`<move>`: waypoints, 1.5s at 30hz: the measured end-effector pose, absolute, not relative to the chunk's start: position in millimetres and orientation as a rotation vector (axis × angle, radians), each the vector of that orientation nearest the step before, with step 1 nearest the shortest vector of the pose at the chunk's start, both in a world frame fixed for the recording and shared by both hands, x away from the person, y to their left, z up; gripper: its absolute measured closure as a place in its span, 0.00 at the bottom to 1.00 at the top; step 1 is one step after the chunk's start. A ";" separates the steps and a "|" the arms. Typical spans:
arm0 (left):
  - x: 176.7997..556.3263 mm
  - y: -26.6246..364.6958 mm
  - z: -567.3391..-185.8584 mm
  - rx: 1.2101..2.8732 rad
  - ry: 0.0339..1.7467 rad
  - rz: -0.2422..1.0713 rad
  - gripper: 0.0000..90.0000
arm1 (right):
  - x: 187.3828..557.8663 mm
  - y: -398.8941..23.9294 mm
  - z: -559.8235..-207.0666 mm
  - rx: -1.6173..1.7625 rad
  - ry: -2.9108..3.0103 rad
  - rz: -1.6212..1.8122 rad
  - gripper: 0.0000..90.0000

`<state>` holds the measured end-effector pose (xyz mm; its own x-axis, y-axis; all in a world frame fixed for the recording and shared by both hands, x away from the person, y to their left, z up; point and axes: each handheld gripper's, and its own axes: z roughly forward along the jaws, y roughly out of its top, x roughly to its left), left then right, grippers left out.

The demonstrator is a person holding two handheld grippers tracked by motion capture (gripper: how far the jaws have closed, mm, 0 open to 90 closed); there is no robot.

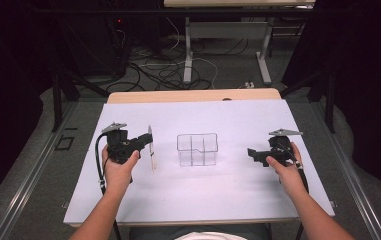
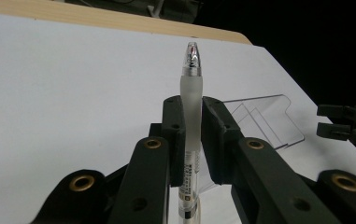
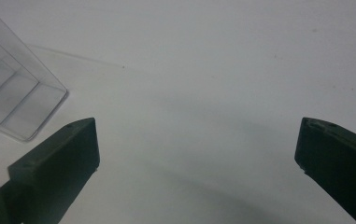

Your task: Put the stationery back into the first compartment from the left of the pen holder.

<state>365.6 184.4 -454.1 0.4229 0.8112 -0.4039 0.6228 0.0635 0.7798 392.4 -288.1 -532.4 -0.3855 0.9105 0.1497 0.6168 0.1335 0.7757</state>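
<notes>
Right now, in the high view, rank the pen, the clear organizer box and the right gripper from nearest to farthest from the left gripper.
1. pen: clamped in the left gripper, at the table's left.
2. clear organizer box: mid-table, to the pen's right.
3. right gripper: far right, jaws open, beyond the box.

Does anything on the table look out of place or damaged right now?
Nothing stands out. The left gripper holds the pen upright, the clear organizer stands square and empty, and the right gripper hangs open beside it.
</notes>
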 end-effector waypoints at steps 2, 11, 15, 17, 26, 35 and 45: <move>367.1 178.7 -450.9 1.636 1.268 0.225 0.89 | 392.2 -287.8 -532.4 1.475 2.058 1.127 0.00; 375.5 155.0 -430.7 1.642 1.210 0.261 0.89 | 392.0 -289.9 -532.7 1.476 2.059 1.130 0.00; 379.0 144.8 -419.8 1.639 1.176 0.277 0.89 | 392.0 -290.1 -532.9 1.478 2.062 1.132 0.00; 380.6 140.8 -414.1 1.643 1.159 0.289 0.89 | 392.0 -290.1 -532.9 1.478 2.062 1.131 0.00; 386.2 126.5 -399.4 1.624 1.127 0.310 0.89 | 392.0 -290.3 -533.0 1.477 2.068 1.133 0.00; 390.8 116.6 -403.9 1.631 1.123 0.326 0.89 | 392.1 -290.2 -533.3 1.480 2.065 1.136 0.00; 400.2 106.0 -414.6 1.624 1.146 0.316 0.89 | 392.5 -289.9 -534.4 1.472 2.076 1.135 0.00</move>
